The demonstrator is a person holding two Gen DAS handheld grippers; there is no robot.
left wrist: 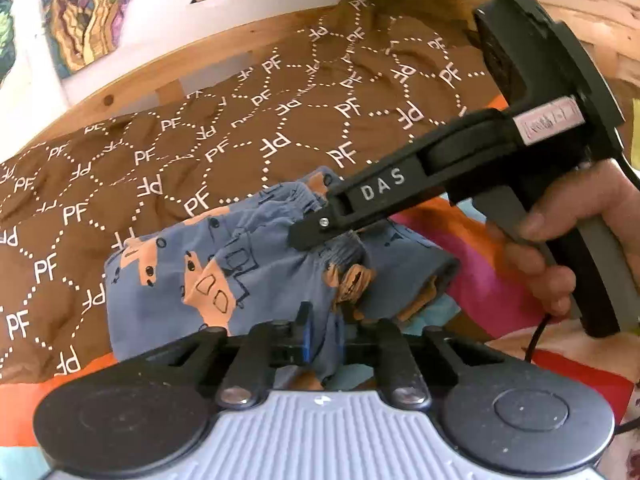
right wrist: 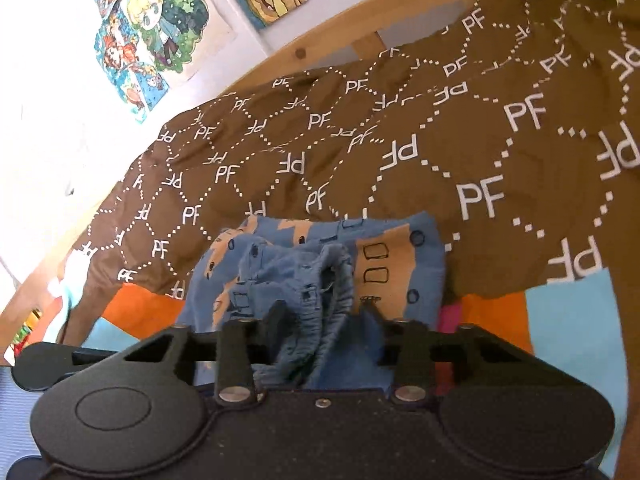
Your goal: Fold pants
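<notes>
While both jaws pinch the pants (left wrist: 240, 272) narrowly, I see my right gripper (left wrist: 316, 236) on the waistband, left gripper (left wrist: 320, 332) nearer (legs run leftward).

I have the pants (left wrist: 240, 280) bunched on the bed, partly on the bedspread (left wrist: 200, 128) that lies behind them and partly on the patchwork sheet (left wrist: 472, 272) nearer me. My left tool (left wrist: 320, 344) sits at their near edge with cloth pinched between its fingers. My right tool (right wrist: 324, 320) comes in from the right, over the waistband (right wrist: 332, 280), with gathered cloth between its fingers. Behind the bed runs a wooden rail (left wrist: 168, 64), with drawings (right wrist: 152, 40) on the wall beyond.
</notes>
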